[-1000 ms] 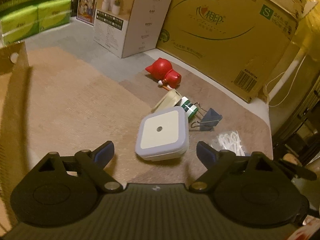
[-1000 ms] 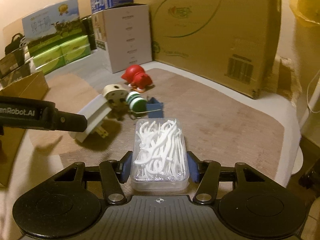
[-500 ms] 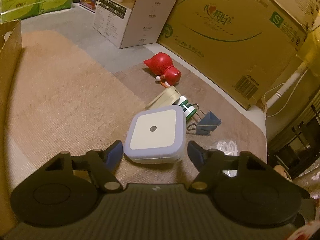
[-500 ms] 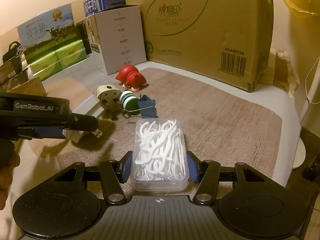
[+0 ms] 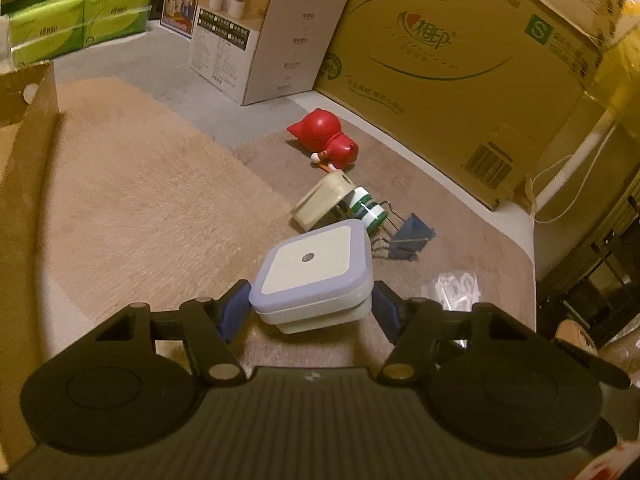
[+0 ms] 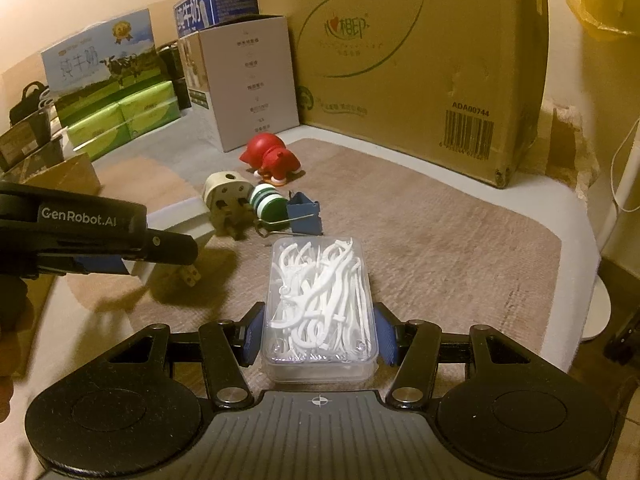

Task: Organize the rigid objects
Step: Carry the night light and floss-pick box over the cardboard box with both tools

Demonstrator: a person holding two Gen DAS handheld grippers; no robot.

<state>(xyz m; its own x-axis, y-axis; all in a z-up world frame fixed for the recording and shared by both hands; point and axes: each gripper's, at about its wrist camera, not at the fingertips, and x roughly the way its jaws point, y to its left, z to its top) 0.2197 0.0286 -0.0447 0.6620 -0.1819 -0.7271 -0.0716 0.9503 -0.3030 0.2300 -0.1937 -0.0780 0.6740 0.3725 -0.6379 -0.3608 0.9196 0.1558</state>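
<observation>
Cardboard boxes [image 6: 420, 64] wall the upper frame. We see left fingers [image 5: 236, 308] clamp a square plastic night light [image 5: 314, 270]; right fingers [image 6: 254, 334] grip a clear floss-pick box [image 6: 320, 300]; binder clip [image 6: 304, 212] beyond.

We see a glossy red plastic figure [image 6: 270, 156] at frame centre and a clear, smooth plastic box [image 6: 319, 312] of white picks below it. The mat [image 6: 440, 240] looks rough woven cloth (matt), the carton [image 6: 400, 60] at the top plain cardboard.
</observation>
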